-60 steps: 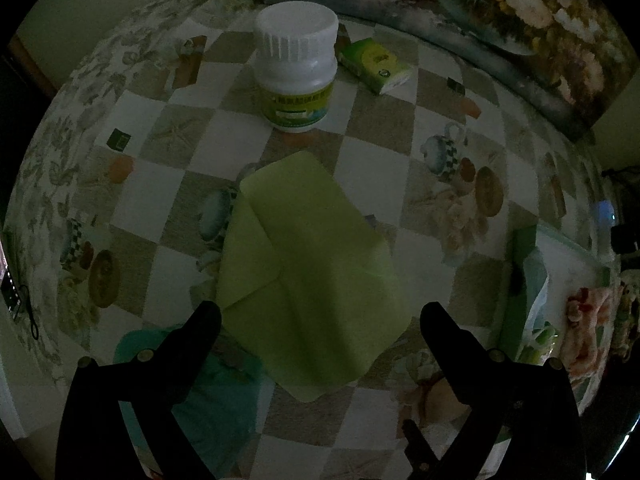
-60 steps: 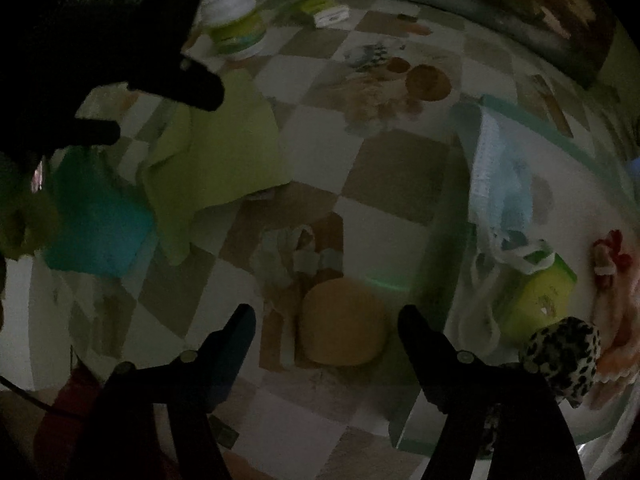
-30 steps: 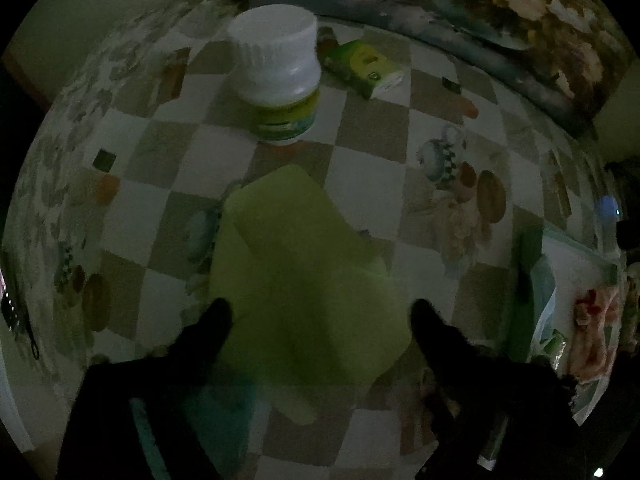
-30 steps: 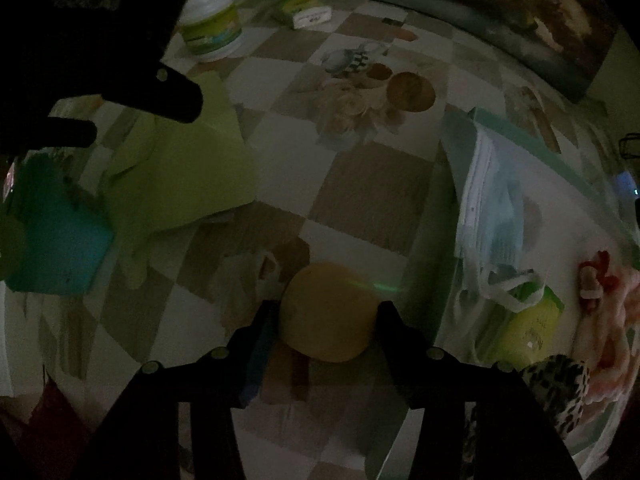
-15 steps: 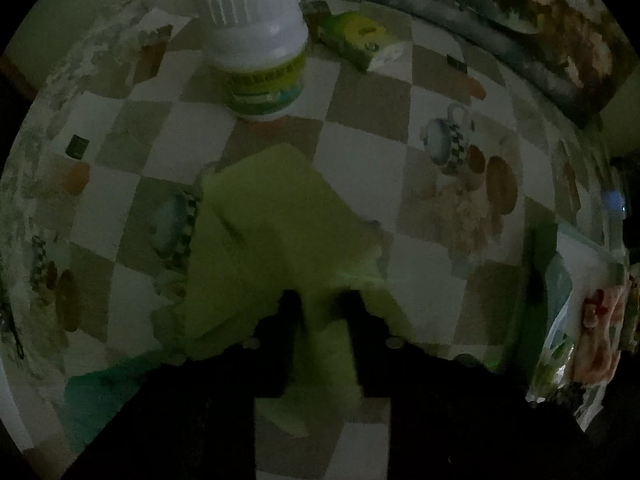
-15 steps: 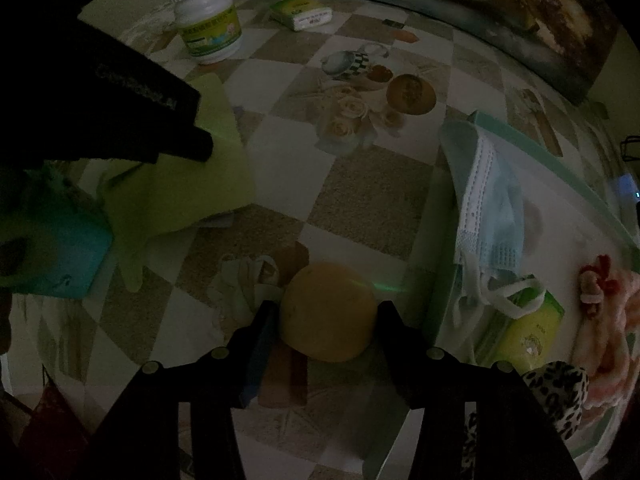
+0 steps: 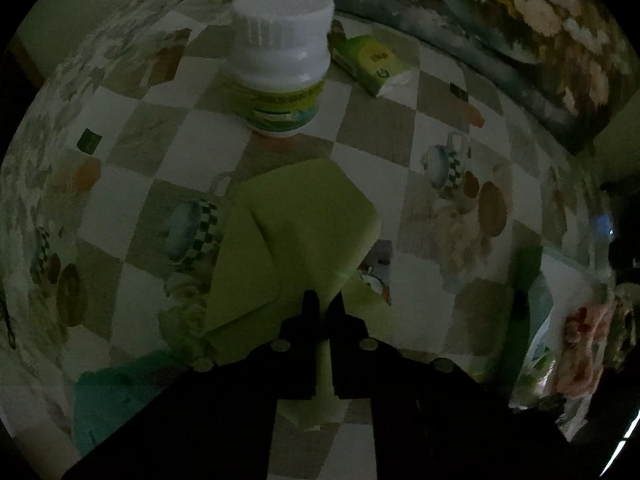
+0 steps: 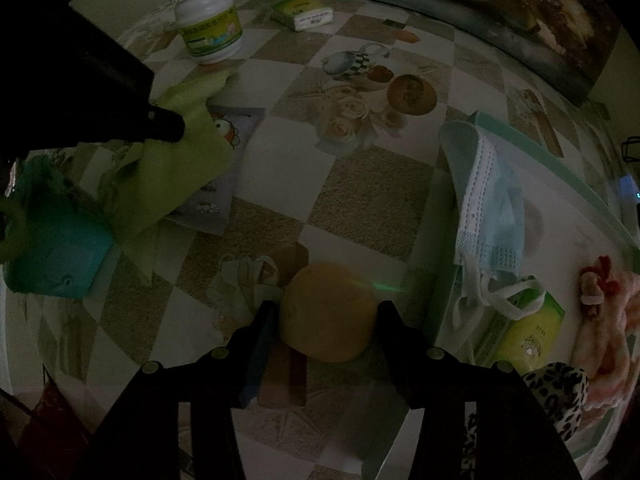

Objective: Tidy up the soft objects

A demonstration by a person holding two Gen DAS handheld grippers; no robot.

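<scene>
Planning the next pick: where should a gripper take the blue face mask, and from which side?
Take the face mask at its pleated middle, coming from above: it lies draped over the tray rim, so that fold stands proud. Its loose ear loops would probably slip.

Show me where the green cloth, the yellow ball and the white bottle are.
green cloth point(image 7: 296, 232), left wrist view, on its flat upper fold.
yellow ball point(image 8: 328, 310), right wrist view, on its rounded front.
white bottle point(image 7: 282, 80), left wrist view, on its body below the cap.
</scene>
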